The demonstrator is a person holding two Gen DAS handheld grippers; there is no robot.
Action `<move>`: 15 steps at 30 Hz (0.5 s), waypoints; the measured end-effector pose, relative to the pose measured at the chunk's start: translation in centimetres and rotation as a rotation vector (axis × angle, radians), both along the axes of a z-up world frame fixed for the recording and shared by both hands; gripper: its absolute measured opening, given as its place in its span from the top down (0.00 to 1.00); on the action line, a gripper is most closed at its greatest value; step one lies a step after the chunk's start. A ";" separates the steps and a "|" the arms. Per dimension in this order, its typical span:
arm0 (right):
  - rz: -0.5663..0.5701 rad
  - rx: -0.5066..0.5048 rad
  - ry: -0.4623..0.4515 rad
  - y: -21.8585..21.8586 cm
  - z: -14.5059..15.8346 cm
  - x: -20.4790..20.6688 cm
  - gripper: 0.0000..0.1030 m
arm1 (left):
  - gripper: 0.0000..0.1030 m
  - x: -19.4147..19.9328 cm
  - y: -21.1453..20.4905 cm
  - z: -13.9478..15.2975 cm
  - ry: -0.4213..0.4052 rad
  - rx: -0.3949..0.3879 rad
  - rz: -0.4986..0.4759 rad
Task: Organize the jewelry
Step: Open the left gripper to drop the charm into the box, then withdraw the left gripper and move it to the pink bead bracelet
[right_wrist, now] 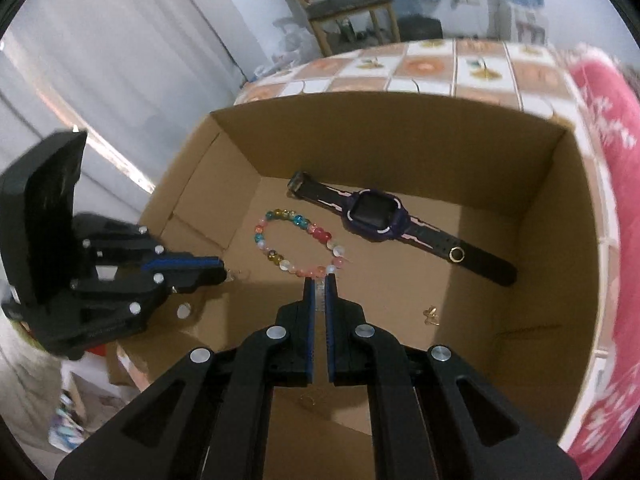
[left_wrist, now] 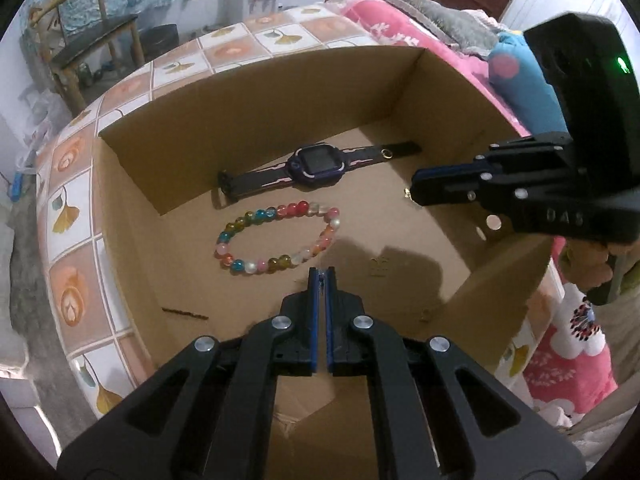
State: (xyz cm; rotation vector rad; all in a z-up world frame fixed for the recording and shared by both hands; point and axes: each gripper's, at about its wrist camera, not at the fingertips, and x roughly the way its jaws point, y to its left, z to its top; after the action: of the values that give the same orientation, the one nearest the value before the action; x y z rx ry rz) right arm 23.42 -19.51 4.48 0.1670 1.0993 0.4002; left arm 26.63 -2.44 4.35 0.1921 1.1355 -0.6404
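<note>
Both grippers are positioned over an open cardboard box point(left_wrist: 256, 92) that stands on a table point(left_wrist: 76, 216) covered with a leaf-and-flower tile pattern. The left gripper point(left_wrist: 321, 276) is clenched: its two blue-lined fingers stand almost together, and a thin, pale item shows in the narrow slot between them; its identity cannot be determined. The right gripper point(right_wrist: 320, 280) is likewise clenched, with a thin translucent strip visible between its fingers; what this is cannot be determined. In the left wrist view, the right gripper point(left_wrist: 412, 192) enters from the right side, and a small gold-coloured piece shows at its tip. On the box floor, a beaded bracelet point(left_wrist: 276, 236) of multicoloured beads lies flat just ahead of the left gripper's fingertips. In the right wrist view the bracelet point(right_wrist: 298, 244) lies directly ahead of the right gripper, its nearest beads just at the fingertips; contact cannot be confirmed. A purple smartwatch point(left_wrist: 316, 166) with a dark strap lies flat beyond the bracelet, close to the far box wall and apart from the bracelet. A small gold earring point(right_wrist: 431, 315) lies on the box floor to the right of the right gripper, near its fingers. A pink floral blanket point(left_wrist: 568, 356) lies beyond the right side of the box.
</note>
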 end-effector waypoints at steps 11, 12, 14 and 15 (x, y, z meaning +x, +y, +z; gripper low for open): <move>-0.044 0.006 -0.031 -1.2 0.6 -0.1 0.91 | 0.90 0.3 0.3 0.5 -0.013 0.001 0.008; -0.046 0.007 -0.037 -1.4 0.7 -0.2 0.86 | 0.87 0.3 0.4 0.7 -0.012 -0.006 0.010; -0.054 0.006 -0.052 -1.7 1.3 -0.8 0.81 | 0.83 0.2 0.4 0.9 -0.011 -0.014 0.008; -0.056 0.003 -0.061 -1.9 1.5 -0.9 0.81 | 0.82 0.1 0.4 1.0 -0.019 -0.010 0.008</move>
State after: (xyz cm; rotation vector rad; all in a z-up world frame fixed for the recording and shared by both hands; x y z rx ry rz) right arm 22.52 -21.37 6.01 0.1868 1.0314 0.3546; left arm 26.71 -2.01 5.33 0.1843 1.1140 -0.6359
